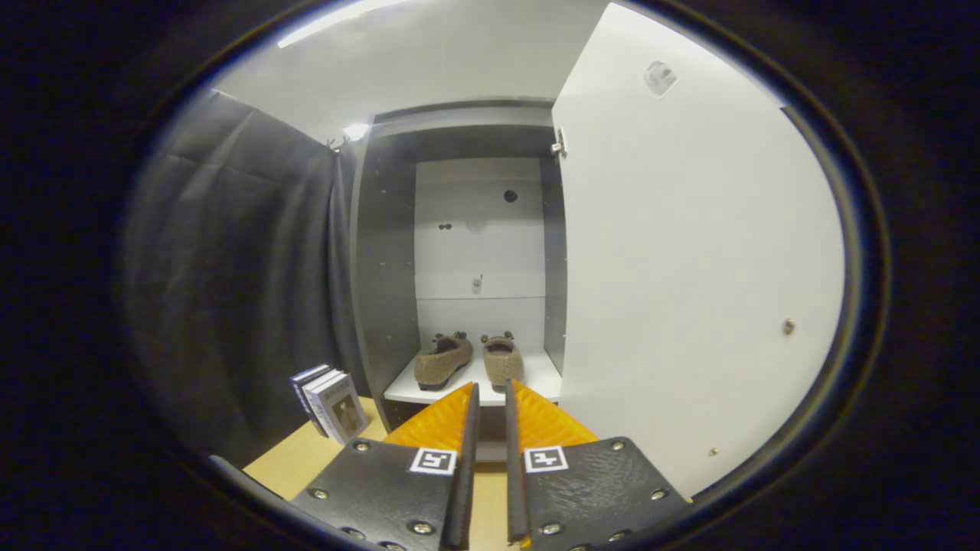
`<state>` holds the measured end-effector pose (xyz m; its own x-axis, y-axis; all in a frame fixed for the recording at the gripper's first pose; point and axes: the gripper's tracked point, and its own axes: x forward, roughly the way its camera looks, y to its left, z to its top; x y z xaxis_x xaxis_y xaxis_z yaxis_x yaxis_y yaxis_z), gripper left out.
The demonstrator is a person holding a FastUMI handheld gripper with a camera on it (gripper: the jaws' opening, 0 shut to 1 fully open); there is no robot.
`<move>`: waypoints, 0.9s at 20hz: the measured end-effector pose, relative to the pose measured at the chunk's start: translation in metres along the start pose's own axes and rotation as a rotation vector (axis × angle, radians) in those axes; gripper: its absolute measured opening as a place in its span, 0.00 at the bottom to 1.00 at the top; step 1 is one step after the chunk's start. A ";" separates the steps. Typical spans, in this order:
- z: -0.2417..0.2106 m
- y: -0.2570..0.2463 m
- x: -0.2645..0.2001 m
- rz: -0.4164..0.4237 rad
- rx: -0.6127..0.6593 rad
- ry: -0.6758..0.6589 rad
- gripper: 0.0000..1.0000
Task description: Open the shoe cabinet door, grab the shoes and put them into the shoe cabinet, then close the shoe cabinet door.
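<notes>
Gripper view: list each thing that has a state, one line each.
Cabinet door: swung open.
Shoes: both on the cabinet's white shelf, side by side, upright.
Gripper: fingers nearly together with a narrow gap, holding nothing, short of the shelf.
Books: standing upright beside the cabinet.

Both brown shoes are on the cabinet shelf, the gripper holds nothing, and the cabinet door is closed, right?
Not quite: the door stands open, swung out beside the shoes on the shelf, as the gripper view shows. The gripper holds nothing, fingers nearly together.
</notes>
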<state>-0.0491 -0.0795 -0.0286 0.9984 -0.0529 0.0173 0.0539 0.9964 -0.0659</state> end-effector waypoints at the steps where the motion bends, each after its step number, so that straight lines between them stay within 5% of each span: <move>1: 0.002 -0.005 -0.013 0.010 0.002 -0.002 0.18; 8: 0.020 -0.057 -0.096 0.030 -0.001 -0.042 0.18; 15: 0.047 -0.137 -0.132 -0.092 0.011 -0.100 0.18; 18: 0.054 -0.162 -0.127 -0.131 0.027 -0.114 0.36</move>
<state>-0.1856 -0.2310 0.0334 0.9748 -0.1759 0.1370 0.1815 0.9829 -0.0293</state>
